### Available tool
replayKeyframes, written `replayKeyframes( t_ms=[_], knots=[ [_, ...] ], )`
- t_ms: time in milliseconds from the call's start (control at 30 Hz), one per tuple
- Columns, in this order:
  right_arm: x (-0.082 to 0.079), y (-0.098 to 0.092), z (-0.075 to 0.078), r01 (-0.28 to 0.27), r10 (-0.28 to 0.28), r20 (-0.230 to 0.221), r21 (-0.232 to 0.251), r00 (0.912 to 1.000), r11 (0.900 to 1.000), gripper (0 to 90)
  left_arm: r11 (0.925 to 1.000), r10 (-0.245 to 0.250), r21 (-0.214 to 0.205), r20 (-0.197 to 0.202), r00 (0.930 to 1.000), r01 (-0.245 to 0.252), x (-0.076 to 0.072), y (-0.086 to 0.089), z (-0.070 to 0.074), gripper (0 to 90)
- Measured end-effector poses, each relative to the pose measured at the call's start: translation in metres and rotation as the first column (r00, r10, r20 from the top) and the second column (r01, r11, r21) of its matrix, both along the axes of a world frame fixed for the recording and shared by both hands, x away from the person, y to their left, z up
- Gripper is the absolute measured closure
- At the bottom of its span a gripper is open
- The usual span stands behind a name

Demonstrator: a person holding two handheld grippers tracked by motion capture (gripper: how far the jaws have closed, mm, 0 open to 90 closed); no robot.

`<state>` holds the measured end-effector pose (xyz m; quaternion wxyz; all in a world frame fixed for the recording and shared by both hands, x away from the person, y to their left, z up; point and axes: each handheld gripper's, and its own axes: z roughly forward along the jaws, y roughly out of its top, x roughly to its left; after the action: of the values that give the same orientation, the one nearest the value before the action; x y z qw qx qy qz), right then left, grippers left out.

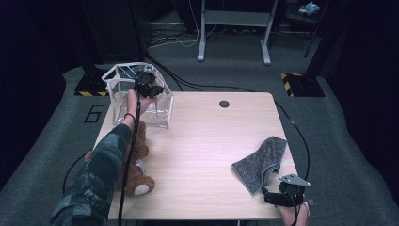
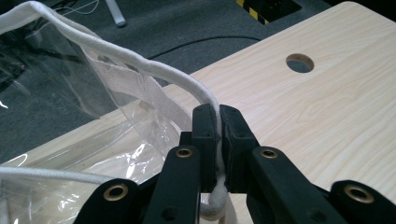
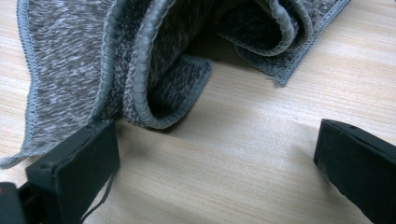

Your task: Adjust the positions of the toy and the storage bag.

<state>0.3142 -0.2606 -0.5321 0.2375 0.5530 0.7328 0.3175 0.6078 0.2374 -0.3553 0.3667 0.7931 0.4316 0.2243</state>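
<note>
While the left gripper (image 2: 217,140) pinches the white-corded rim of the clear bag (image 1: 162,110) at the table's far left corner, nothing looks packed yet (a judgement); the right gripper (image 3: 215,163) rests wide open, empty, beside the grey cloth (image 3: 93,60), teddy bear (image 1: 136,176) waiting.

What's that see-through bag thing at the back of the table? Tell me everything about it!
The clear bag looks like soft, shiny plastic, crinkly in places, edged all round with white fabric piping and a flat white strap. It stands open and boxy at the table's far left corner, partly over the edge. The left tongs are shut on its white rim, pinching the cord between both black jaws. Nothing can be made out inside it. The teddy bear lies nearer, apart from it.
</note>
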Motion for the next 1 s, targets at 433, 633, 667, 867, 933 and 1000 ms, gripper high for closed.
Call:
replayKeyframes(
  t_ms=[433, 633, 667, 867, 933, 1000],
  knots=[
    [0.000, 0.000, 0.000, 0.000, 0.000, 0.000, 0.000, 1.0000, 1.0000, 0.0, 0.9968, -0.079, -0.009, -0.010, 0.9968, 0.079, -0.008, -0.031, 0.000, 85.1],
    [0.000, 0.000, 0.000, 0.002, -0.002, -0.001, 0.000, 1.0000, 1.0000, 0.0, 0.9946, -0.104, -0.011, -0.018, 0.9945, 0.103, -0.014, -0.047, 0.000, 85.0],
    [0.000, 0.000, 0.000, 0.001, -0.001, 0.000, -0.001, 1.0000, 1.0000, 0.0, 0.9941, -0.108, -0.008, -0.017, 0.9940, 0.108, -0.016, -0.052, 0.000, 85.0],
    [0.000, 0.000, 0.000, 0.001, -0.001, 0.001, -0.001, 1.0000, 1.0000, 0.0, 0.9908, -0.135, -0.013, -0.025, 0.9906, 0.135, -0.020, -0.063, 0.001, 85.0],
    [0.000, 0.000, 0.000, 0.001, -0.001, 0.001, -0.001, 1.0000, 1.0000, 0.0, 0.9891, -0.147, -0.016, -0.031, 0.9887, 0.146, -0.022, -0.066, 0.001, 84.9],
    [0.000, 0.000, 0.000, 0.001, -0.001, 0.000, 0.000, 1.0000, 1.0000, 0.0, 0.9875, -0.157, -0.021, -0.034, 0.9871, 0.156, -0.023, -0.070, 0.002, 85.0]
  ],
)
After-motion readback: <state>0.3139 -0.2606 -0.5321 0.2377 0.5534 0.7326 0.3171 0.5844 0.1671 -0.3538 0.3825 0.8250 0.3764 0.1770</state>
